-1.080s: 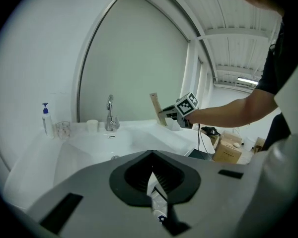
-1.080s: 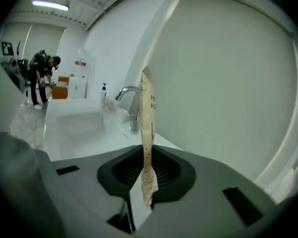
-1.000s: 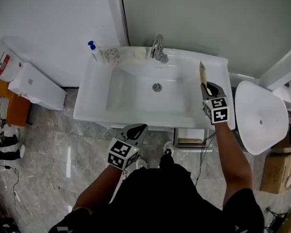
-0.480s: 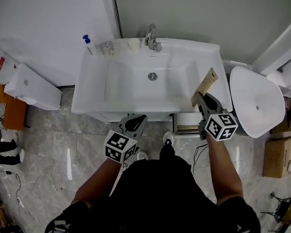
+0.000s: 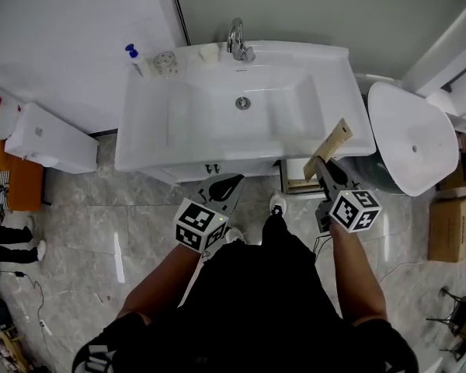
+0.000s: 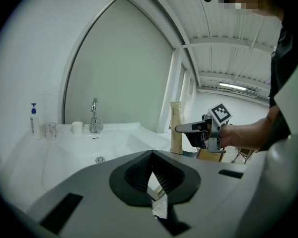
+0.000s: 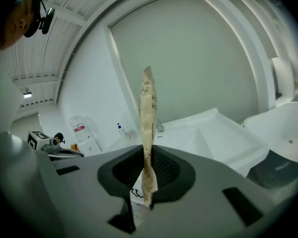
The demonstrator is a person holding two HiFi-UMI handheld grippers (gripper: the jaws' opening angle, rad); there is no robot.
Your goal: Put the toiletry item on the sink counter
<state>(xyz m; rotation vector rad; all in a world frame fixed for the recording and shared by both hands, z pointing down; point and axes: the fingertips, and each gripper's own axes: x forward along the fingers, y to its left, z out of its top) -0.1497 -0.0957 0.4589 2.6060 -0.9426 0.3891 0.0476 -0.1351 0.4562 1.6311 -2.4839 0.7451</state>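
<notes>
Two grippers are in play, and my right gripper (image 5: 321, 167) is clenched on a flat tan packet (image 5: 332, 143). Right of centre in the head view, it is poking up slantwise at the front right corner of the white sink (image 5: 142, 134). Through the right gripper view the packet (image 7: 148, 125) stands edge-on and upright, pinched low between the jaws. My left gripper (image 5: 226, 186) sits at lower centre, in front of the sink's front edge, jaws pressed together with nothing in them. Up top, the chrome faucet (image 5: 236, 40) is at the back rim. A blue-topped pump bottle (image 5: 132, 57) and a clear cup (image 5: 165, 62) are at the upper left.
</notes>
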